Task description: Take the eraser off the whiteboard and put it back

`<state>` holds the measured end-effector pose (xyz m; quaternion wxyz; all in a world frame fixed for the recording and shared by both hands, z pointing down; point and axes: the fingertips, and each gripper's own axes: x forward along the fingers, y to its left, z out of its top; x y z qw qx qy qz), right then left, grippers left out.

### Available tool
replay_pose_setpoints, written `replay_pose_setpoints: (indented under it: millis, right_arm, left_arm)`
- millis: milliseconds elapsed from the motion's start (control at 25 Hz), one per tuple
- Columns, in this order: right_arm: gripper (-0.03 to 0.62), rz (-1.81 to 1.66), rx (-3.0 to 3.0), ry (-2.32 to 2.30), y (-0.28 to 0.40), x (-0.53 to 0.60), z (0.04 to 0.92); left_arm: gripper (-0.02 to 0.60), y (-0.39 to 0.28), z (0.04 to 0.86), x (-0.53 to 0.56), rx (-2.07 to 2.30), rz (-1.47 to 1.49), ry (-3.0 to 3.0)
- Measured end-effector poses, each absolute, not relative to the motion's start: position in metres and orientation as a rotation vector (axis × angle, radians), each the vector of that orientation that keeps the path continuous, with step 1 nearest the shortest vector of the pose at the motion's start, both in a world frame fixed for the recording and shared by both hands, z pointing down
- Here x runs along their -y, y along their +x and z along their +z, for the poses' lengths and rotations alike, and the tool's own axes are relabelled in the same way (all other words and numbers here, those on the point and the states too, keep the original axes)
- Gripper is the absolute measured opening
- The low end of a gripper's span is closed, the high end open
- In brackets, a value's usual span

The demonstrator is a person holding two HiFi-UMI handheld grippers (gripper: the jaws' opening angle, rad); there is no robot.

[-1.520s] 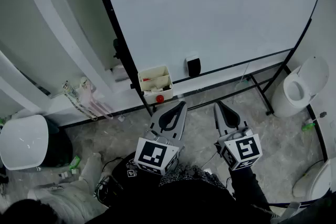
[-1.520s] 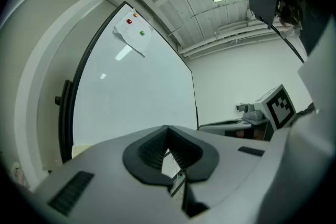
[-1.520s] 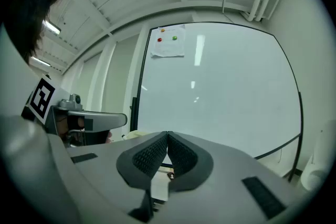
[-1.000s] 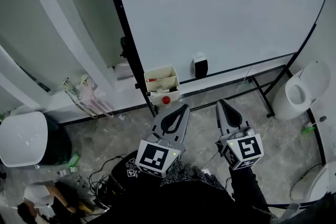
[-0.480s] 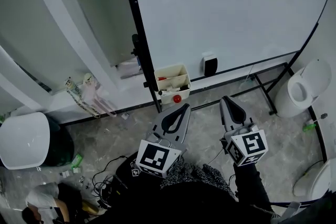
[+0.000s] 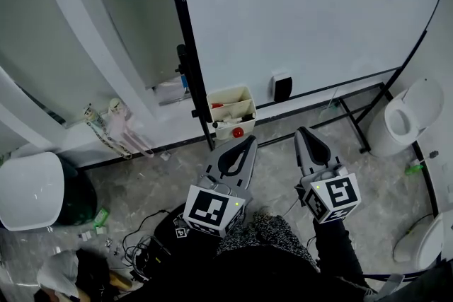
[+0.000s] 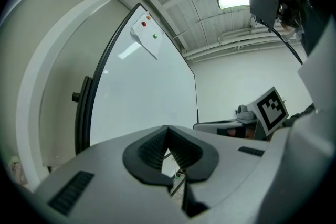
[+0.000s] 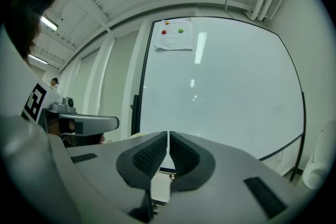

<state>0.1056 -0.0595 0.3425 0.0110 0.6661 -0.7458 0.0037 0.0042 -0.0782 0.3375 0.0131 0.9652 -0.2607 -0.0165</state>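
The black eraser point(image 6: 282, 88) clings to the whiteboard point(image 6: 304, 10) just above its lower edge. Both grippers hover side by side over the floor, short of the board, pointing at it. My left gripper point(image 6: 249, 140) is shut and empty, its tip below and left of the eraser. My right gripper point(image 6: 302, 131) is shut and empty too, its tip below and slightly right of the eraser. In the left gripper view the jaws point(image 7: 167, 129) meet at the tip before the whiteboard point(image 7: 142, 97). In the right gripper view the pads point(image 8: 168, 135) are pressed together, facing the whiteboard point(image 8: 226, 92).
A cream tray point(image 6: 245, 97) with markers hangs at the board's left post, a red ball point(image 6: 238, 132) under it. The board's stand legs point(image 6: 354, 125) reach over the floor. A white bin point(image 6: 403, 120) stands right, a white lid point(image 6: 32, 191) left, cables point(image 6: 141, 244) on the floor.
In the head view the board, eraser and tray have slid to the right. Both grippers stay shut and side by side, the right one a little further right.
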Motion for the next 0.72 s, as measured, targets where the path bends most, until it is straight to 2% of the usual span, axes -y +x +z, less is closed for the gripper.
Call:
replay_pose_setpoints:
  millis: [720]
  right_arm:
    - [0.009, 0.019, 2.402, 1.984, 0.138, 0.118, 0.354]
  left_arm:
    - [0.002, 0.044, 0.340, 0.124, 0.908, -0.039, 2.993]
